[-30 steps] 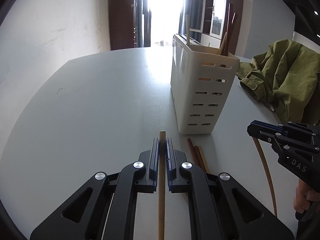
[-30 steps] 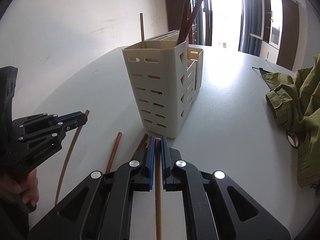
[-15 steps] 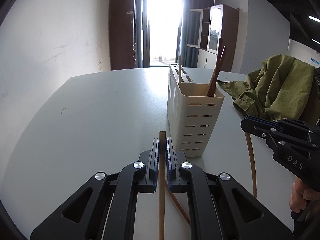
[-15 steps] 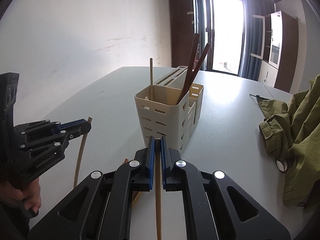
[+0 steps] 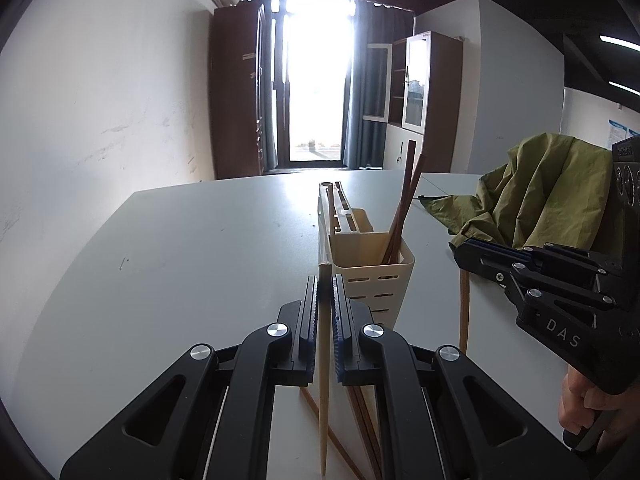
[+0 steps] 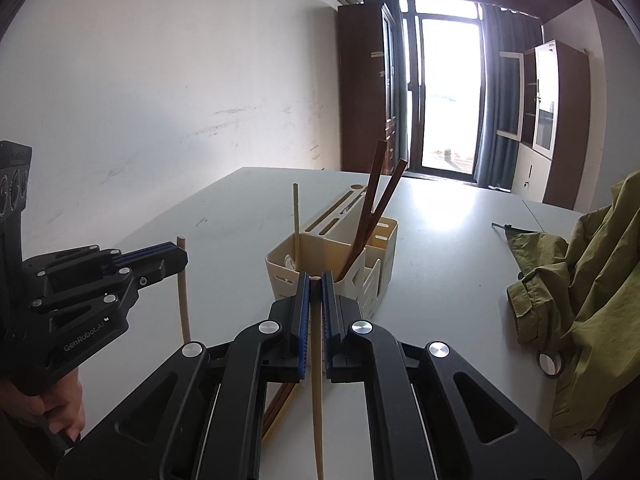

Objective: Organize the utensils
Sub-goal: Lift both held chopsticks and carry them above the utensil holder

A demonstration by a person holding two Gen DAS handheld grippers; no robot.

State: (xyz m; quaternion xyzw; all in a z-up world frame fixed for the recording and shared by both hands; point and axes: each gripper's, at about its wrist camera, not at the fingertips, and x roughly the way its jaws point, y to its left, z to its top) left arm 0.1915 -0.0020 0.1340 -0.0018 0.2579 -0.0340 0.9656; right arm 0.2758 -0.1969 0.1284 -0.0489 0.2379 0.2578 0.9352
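Left gripper point(image 5: 325, 280): clamped on a pale chopstick point(image 5: 322, 400), hanging near the caddy point(image 5: 368, 276), on its near side.
Right gripper point(image 6: 315, 278): pinching a second pale chopstick point(image 6: 317, 400), just before the caddy's rim.
Loose chopsticks point(image 5: 360, 420): on the table point(image 5: 200, 260) at the caddy's foot.
Risk: thin sticks may pivot in the pads and catch the caddy's rim or the dark chopsticks point(image 6: 370, 208) inside.

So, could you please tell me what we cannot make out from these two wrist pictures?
- Loose chopsticks on the table: left wrist view, mostly hidden under the left gripper; no count possible.
- Lower end of the chopstick in the right gripper: right wrist view, cut off by the bottom edge.
- Bottom of the utensil holder: both views, hidden by its walls.
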